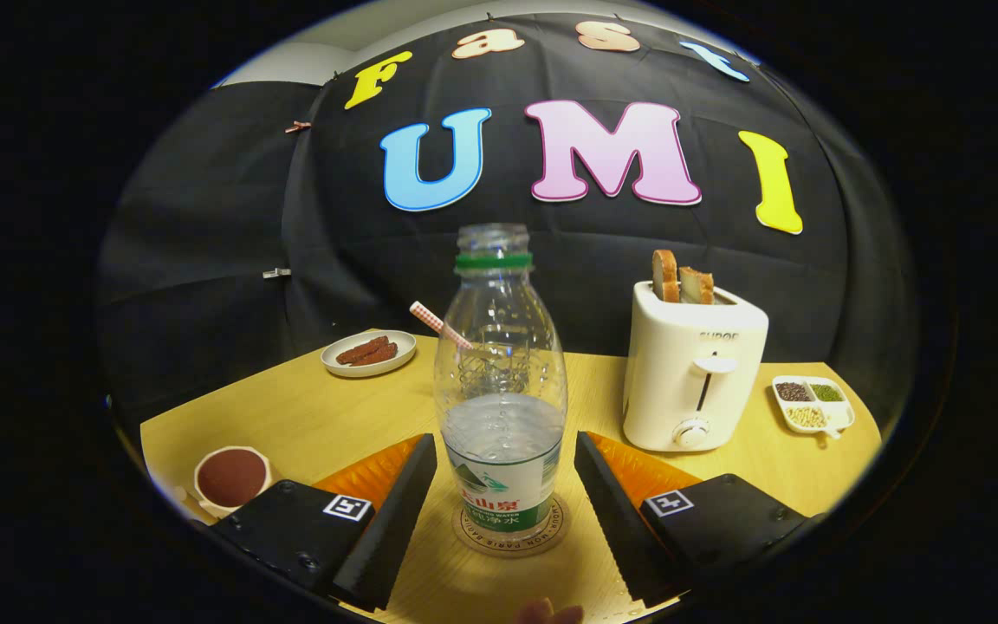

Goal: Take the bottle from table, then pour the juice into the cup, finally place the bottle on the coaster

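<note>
A clear plastic bottle (501, 381) with a green neck ring and no cap stands upright on a round coaster (473, 536). It is about half full of clear liquid. My gripper (505, 444) is open, one finger on each side of the bottle's lower body, with a small gap on both sides. Right behind the bottle stands a glass cup (475, 368), seen mostly through the plastic. A red-and-white checked straw (437, 321) sticks out of it to the left.
A white toaster (691, 373) holding two bread slices stands beyond the right finger, with a small divided tray of grains (813, 404) to its right. A plate of brown food (368, 354) lies at the back left. A small bowl of red-brown filling (231, 477) sits by the left finger.
</note>
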The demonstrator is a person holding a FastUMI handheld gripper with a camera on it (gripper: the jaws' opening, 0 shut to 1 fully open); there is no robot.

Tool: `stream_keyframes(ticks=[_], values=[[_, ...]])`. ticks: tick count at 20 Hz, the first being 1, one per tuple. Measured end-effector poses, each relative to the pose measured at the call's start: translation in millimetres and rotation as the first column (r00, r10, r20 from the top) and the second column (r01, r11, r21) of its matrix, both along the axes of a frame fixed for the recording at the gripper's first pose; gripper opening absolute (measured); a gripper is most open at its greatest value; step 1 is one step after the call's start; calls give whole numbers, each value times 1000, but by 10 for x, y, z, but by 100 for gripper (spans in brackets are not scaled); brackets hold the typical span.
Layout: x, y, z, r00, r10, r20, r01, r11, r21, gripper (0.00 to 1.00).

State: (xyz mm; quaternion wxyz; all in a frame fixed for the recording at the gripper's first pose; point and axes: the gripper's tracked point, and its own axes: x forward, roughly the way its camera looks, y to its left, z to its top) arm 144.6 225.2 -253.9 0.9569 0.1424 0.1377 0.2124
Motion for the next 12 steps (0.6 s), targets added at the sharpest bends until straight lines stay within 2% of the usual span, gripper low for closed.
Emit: stream_keyframes(ticks=[6, 12], values=[[-323, -401, 628, 999, -23, 41, 25, 999, -33, 98], [-560, -903, 1384, 991, -83, 102, 91, 993, -70, 97]])
